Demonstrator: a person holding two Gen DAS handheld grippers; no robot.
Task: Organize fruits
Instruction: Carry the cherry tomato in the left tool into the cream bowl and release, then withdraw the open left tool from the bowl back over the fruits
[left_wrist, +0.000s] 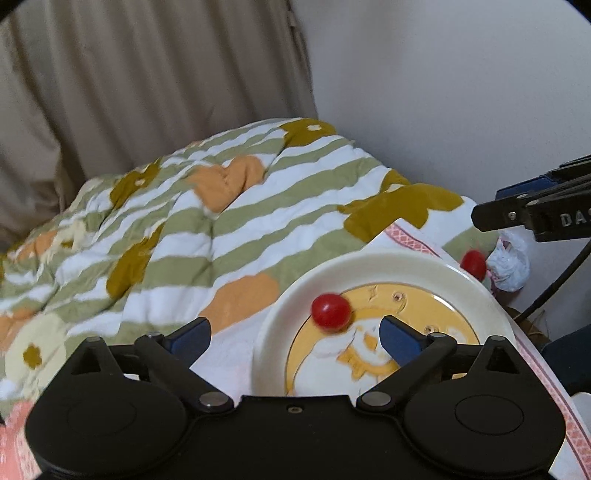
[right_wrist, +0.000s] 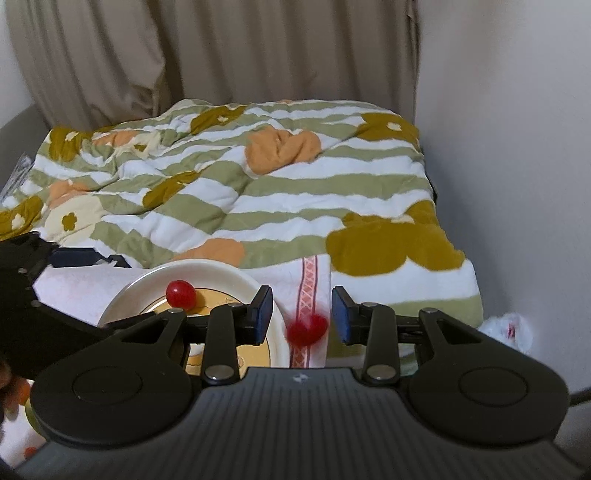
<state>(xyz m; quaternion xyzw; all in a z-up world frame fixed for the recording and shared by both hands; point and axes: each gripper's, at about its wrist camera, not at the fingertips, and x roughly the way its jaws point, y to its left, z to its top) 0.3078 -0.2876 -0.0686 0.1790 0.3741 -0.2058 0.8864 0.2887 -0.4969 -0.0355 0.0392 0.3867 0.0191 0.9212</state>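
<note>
1. Already, one small red tomato (left_wrist: 330, 310) lay on the round plate (left_wrist: 369, 262), low and right of the middle in the left view.
2. The left gripper (left_wrist: 291, 325) stood wide apart right above the plate and held nothing.
3. A second tomato (right_wrist: 306, 328) looked blurry, low in the middle of the right view. It was just past the plate's edge, over the white cloth (right_wrist: 308, 280).
4. The right gripper (right_wrist: 302, 312) was narrow, with that tomato showing between its two pads. The pads did not seem to squeeze it.
5. So one fruit looked done, and one still had to go on the plate. More fruit could not be seen.
</note>
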